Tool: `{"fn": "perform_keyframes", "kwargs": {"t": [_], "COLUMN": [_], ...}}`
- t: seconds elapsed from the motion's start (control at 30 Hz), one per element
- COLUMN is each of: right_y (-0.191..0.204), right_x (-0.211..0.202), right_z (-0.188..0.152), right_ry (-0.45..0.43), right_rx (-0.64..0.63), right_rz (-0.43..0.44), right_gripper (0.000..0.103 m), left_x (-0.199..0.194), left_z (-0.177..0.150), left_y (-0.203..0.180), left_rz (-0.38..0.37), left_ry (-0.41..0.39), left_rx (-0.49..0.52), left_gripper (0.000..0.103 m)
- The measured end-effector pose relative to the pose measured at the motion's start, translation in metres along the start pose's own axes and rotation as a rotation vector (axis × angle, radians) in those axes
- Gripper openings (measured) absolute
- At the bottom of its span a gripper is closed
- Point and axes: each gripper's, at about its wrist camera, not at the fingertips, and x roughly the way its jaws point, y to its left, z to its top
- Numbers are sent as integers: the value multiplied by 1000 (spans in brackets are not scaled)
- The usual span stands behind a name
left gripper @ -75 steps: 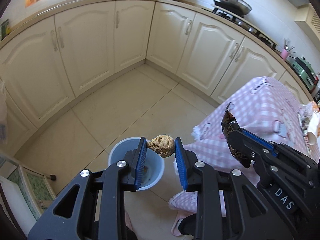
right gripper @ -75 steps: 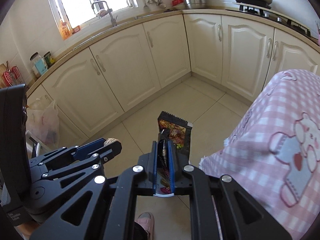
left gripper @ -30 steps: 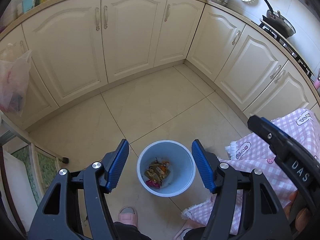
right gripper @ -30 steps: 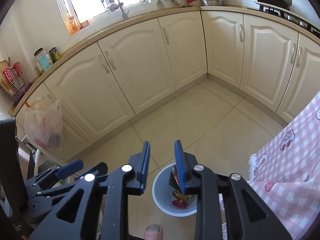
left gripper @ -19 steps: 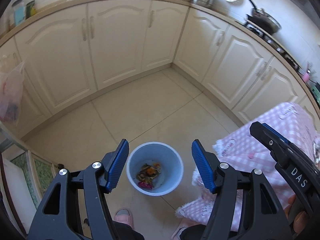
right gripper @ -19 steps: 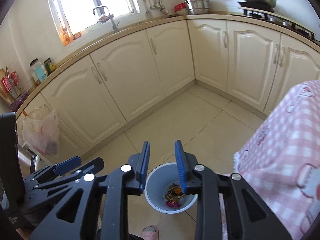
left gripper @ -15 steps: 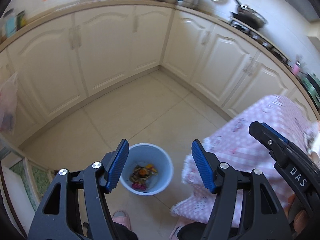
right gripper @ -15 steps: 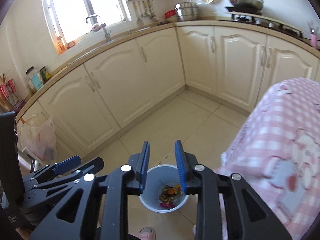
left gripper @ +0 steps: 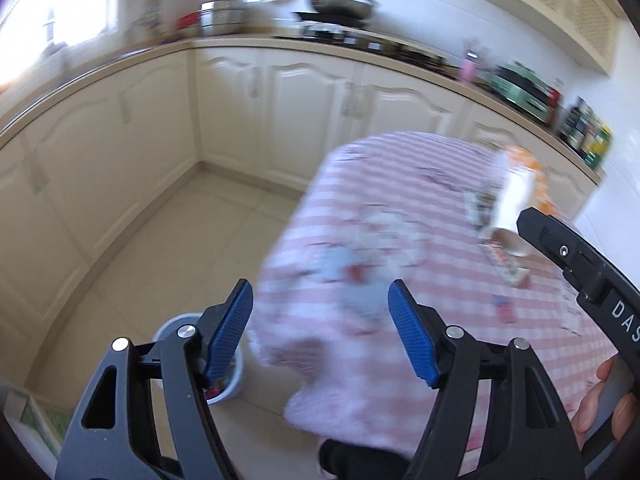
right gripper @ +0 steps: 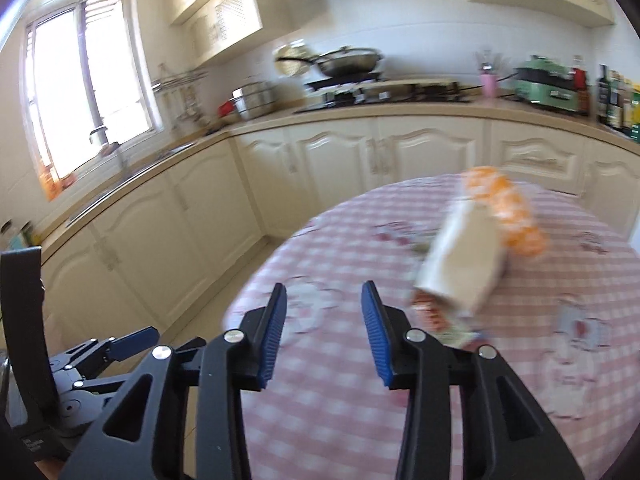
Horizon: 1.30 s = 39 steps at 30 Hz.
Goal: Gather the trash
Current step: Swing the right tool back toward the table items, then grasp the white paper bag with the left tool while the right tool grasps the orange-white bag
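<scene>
Both grippers are empty: left gripper (left gripper: 320, 332) has jaws wide apart, right gripper (right gripper: 324, 336) has jaws that just spread, nothing between. White carton (right gripper: 460, 264) lies tipped on the tabletop (right gripper: 340, 420), far right, against an orange bag (right gripper: 508, 208). Looks light and crushable; I'd pinch it across the flat sides.

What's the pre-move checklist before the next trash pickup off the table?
1. Left hand-held gripper empty, jaws apart: ok.
2. Right hand-held gripper empty, jaws just opening: ok.
3. Trash left on table: white carton, orange bag: ok.
4. Bin on floor beside the table: ok.
5. Small litter by the carton, identity: cannot tell, blurred.
6. Grip spot on carton: cannot tell.
</scene>
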Motion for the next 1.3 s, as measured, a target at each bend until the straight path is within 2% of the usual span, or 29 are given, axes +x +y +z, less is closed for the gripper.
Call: {"fn": "perform_keyframes", "kwargs": {"t": [0.13,0.33,0.53,0.67,0.73,0.8,0.83,0.87,0.9,1.0,1.13,1.3], "right_y": [-66,-139,-175,-179,-182,-182,-182,-182,-182,-180,-178,-171], "right_x": [-24,-35,-29,-20,-15,-12,-10,-7,-5,1,15,39], "right_z": [0,-2,1,4,6,7,8,10,12,19,31,45], "right_ry": [-39,-53,-48,-32,-26,-23,-19,-15,-14,-6,18,63], "right_rx": [85,194,224,233,235,231,229,225,221,211,188,140], "right_rz": [-103,-159,-174,-170,-163,-157,-154,-150,-146,-141,-127,-130], "right_gripper": [44,49,54,54,54,54,54,54,54,54,59,61], "left_x": [10,29,59,69,74,80,82,82,79,74,65,49], "left_z": [11,25,46,53,56,58,59,60,61,64,67,72], "left_y": [-62,-130,-162,-173,-175,-179,-181,-181,-183,-183,-174,-157], "left_rz": [-61,-129,-132,-119,-122,-132,-150,-173,-165,-185,-215,-253], "left_ry": [-3,17,30,23,27,43,42,42,32,12,-14,-53], "left_rx": [111,211,234,251,256,263,261,260,267,272,246,196], "left_gripper": [71,73,74,73,63,43,36,23,16,10,9,9]}}
